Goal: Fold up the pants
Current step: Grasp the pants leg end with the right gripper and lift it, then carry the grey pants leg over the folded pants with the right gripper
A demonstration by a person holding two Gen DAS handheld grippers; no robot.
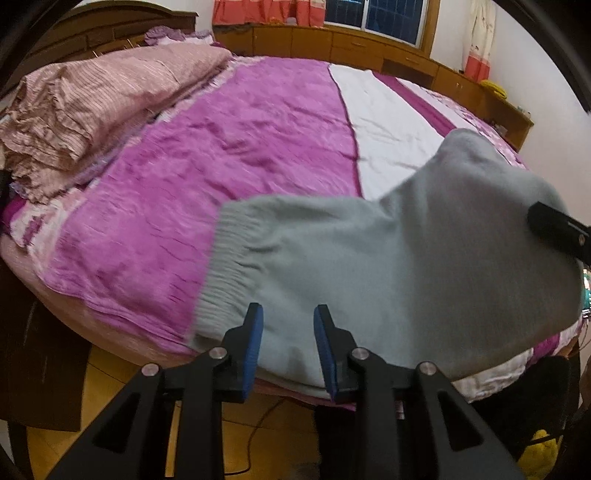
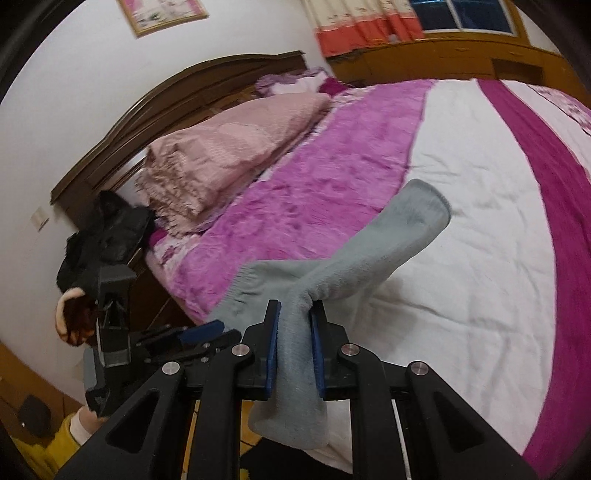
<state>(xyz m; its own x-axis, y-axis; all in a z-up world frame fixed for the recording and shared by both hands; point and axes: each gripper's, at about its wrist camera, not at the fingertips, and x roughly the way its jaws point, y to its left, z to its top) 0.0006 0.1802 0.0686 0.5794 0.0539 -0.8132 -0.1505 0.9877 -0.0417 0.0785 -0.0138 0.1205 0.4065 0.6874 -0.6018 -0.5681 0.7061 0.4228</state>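
Left wrist view: left gripper (image 1: pixel 288 325) hovering at the near edge of the bed (image 1: pixel 240 155), blue-padded fingers (image 1: pixel 255 343) parted narrowly, nothing pinched between them, grey cloth lying just beyond and below. Grey knit pants (image 1: pixel 388 266) spread across the near right part of the bed, ribbed waistband (image 1: pixel 225 266) facing left over the purple blanket (image 1: pixel 221 177), one part lifted up toward the right. White sheet (image 1: pixel 384 122) running away beyond the pants, pink quilt (image 1: pixel 96 103) bunched at the far left by the headboard. A black finger of the right gripper (image 1: pixel 557 230) entering from the right edge, against the raised cloth. Window (image 1: pixel 376 18) and wooden cabinets along the far wall. Right wrist view: right gripper (image 2: pixel 293 339) clamped on a bunched fold of the pants (image 2: pixel 295 369), fingers (image 2: pixel 271 354) pressed narrow against the cloth on both sides, a loose end hanging down toward the camera. One leg (image 2: pixel 399 236) stretched away in the air over the white sheet (image 2: pixel 461 221), cuff open at its far end. Waistband (image 2: pixel 243 291) resting low at the left on the purple blanket (image 2: pixel 314 184). Left gripper (image 2: pixel 201 330) visible at the lower left beside the waistband; finger gap unclear from here. Pink quilt (image 2: pixel 229 155) and dark headboard (image 2: pixel 155 96) beyond, black clothing (image 2: pixel 107 225) heaped at the bed's left corner.
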